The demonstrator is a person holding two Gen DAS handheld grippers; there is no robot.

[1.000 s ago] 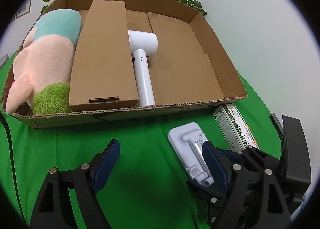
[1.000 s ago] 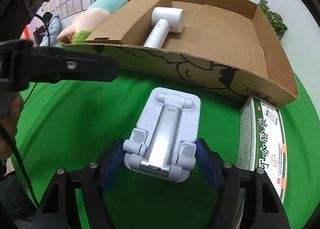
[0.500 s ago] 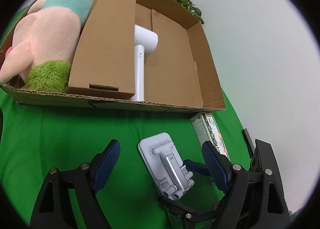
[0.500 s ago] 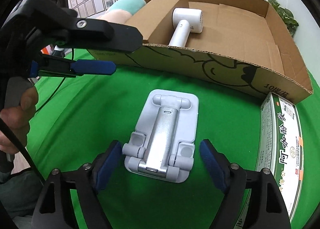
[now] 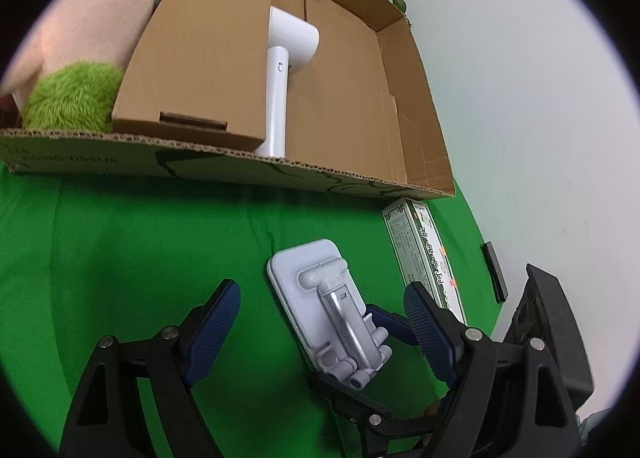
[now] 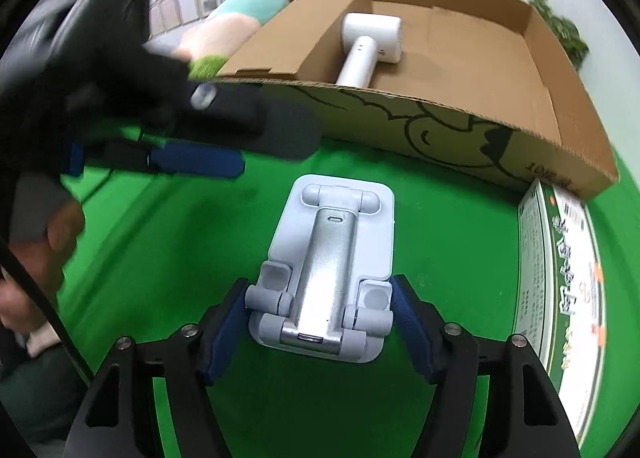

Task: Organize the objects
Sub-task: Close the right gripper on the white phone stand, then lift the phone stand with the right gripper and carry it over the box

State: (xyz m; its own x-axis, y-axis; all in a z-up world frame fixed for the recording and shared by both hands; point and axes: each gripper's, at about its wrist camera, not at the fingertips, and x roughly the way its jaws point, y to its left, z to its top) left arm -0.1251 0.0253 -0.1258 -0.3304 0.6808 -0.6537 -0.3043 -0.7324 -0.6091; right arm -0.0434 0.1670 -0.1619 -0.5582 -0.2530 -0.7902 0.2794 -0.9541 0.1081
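In box (image 5: 420, 90): one dryer (image 5: 286, 54), one plush (image 5: 84, 42) (half-hidden).

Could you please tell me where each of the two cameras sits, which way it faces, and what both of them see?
Left wrist: on the left gripper, angled down over the green cloth toward the cardboard box; its open fingers show, the right gripper below.
Right wrist: on the right gripper, looking down at the phone stand, jaws closing around it; the left gripper crosses upper left.
Shared: stand, box, hair dryer, medicine box.
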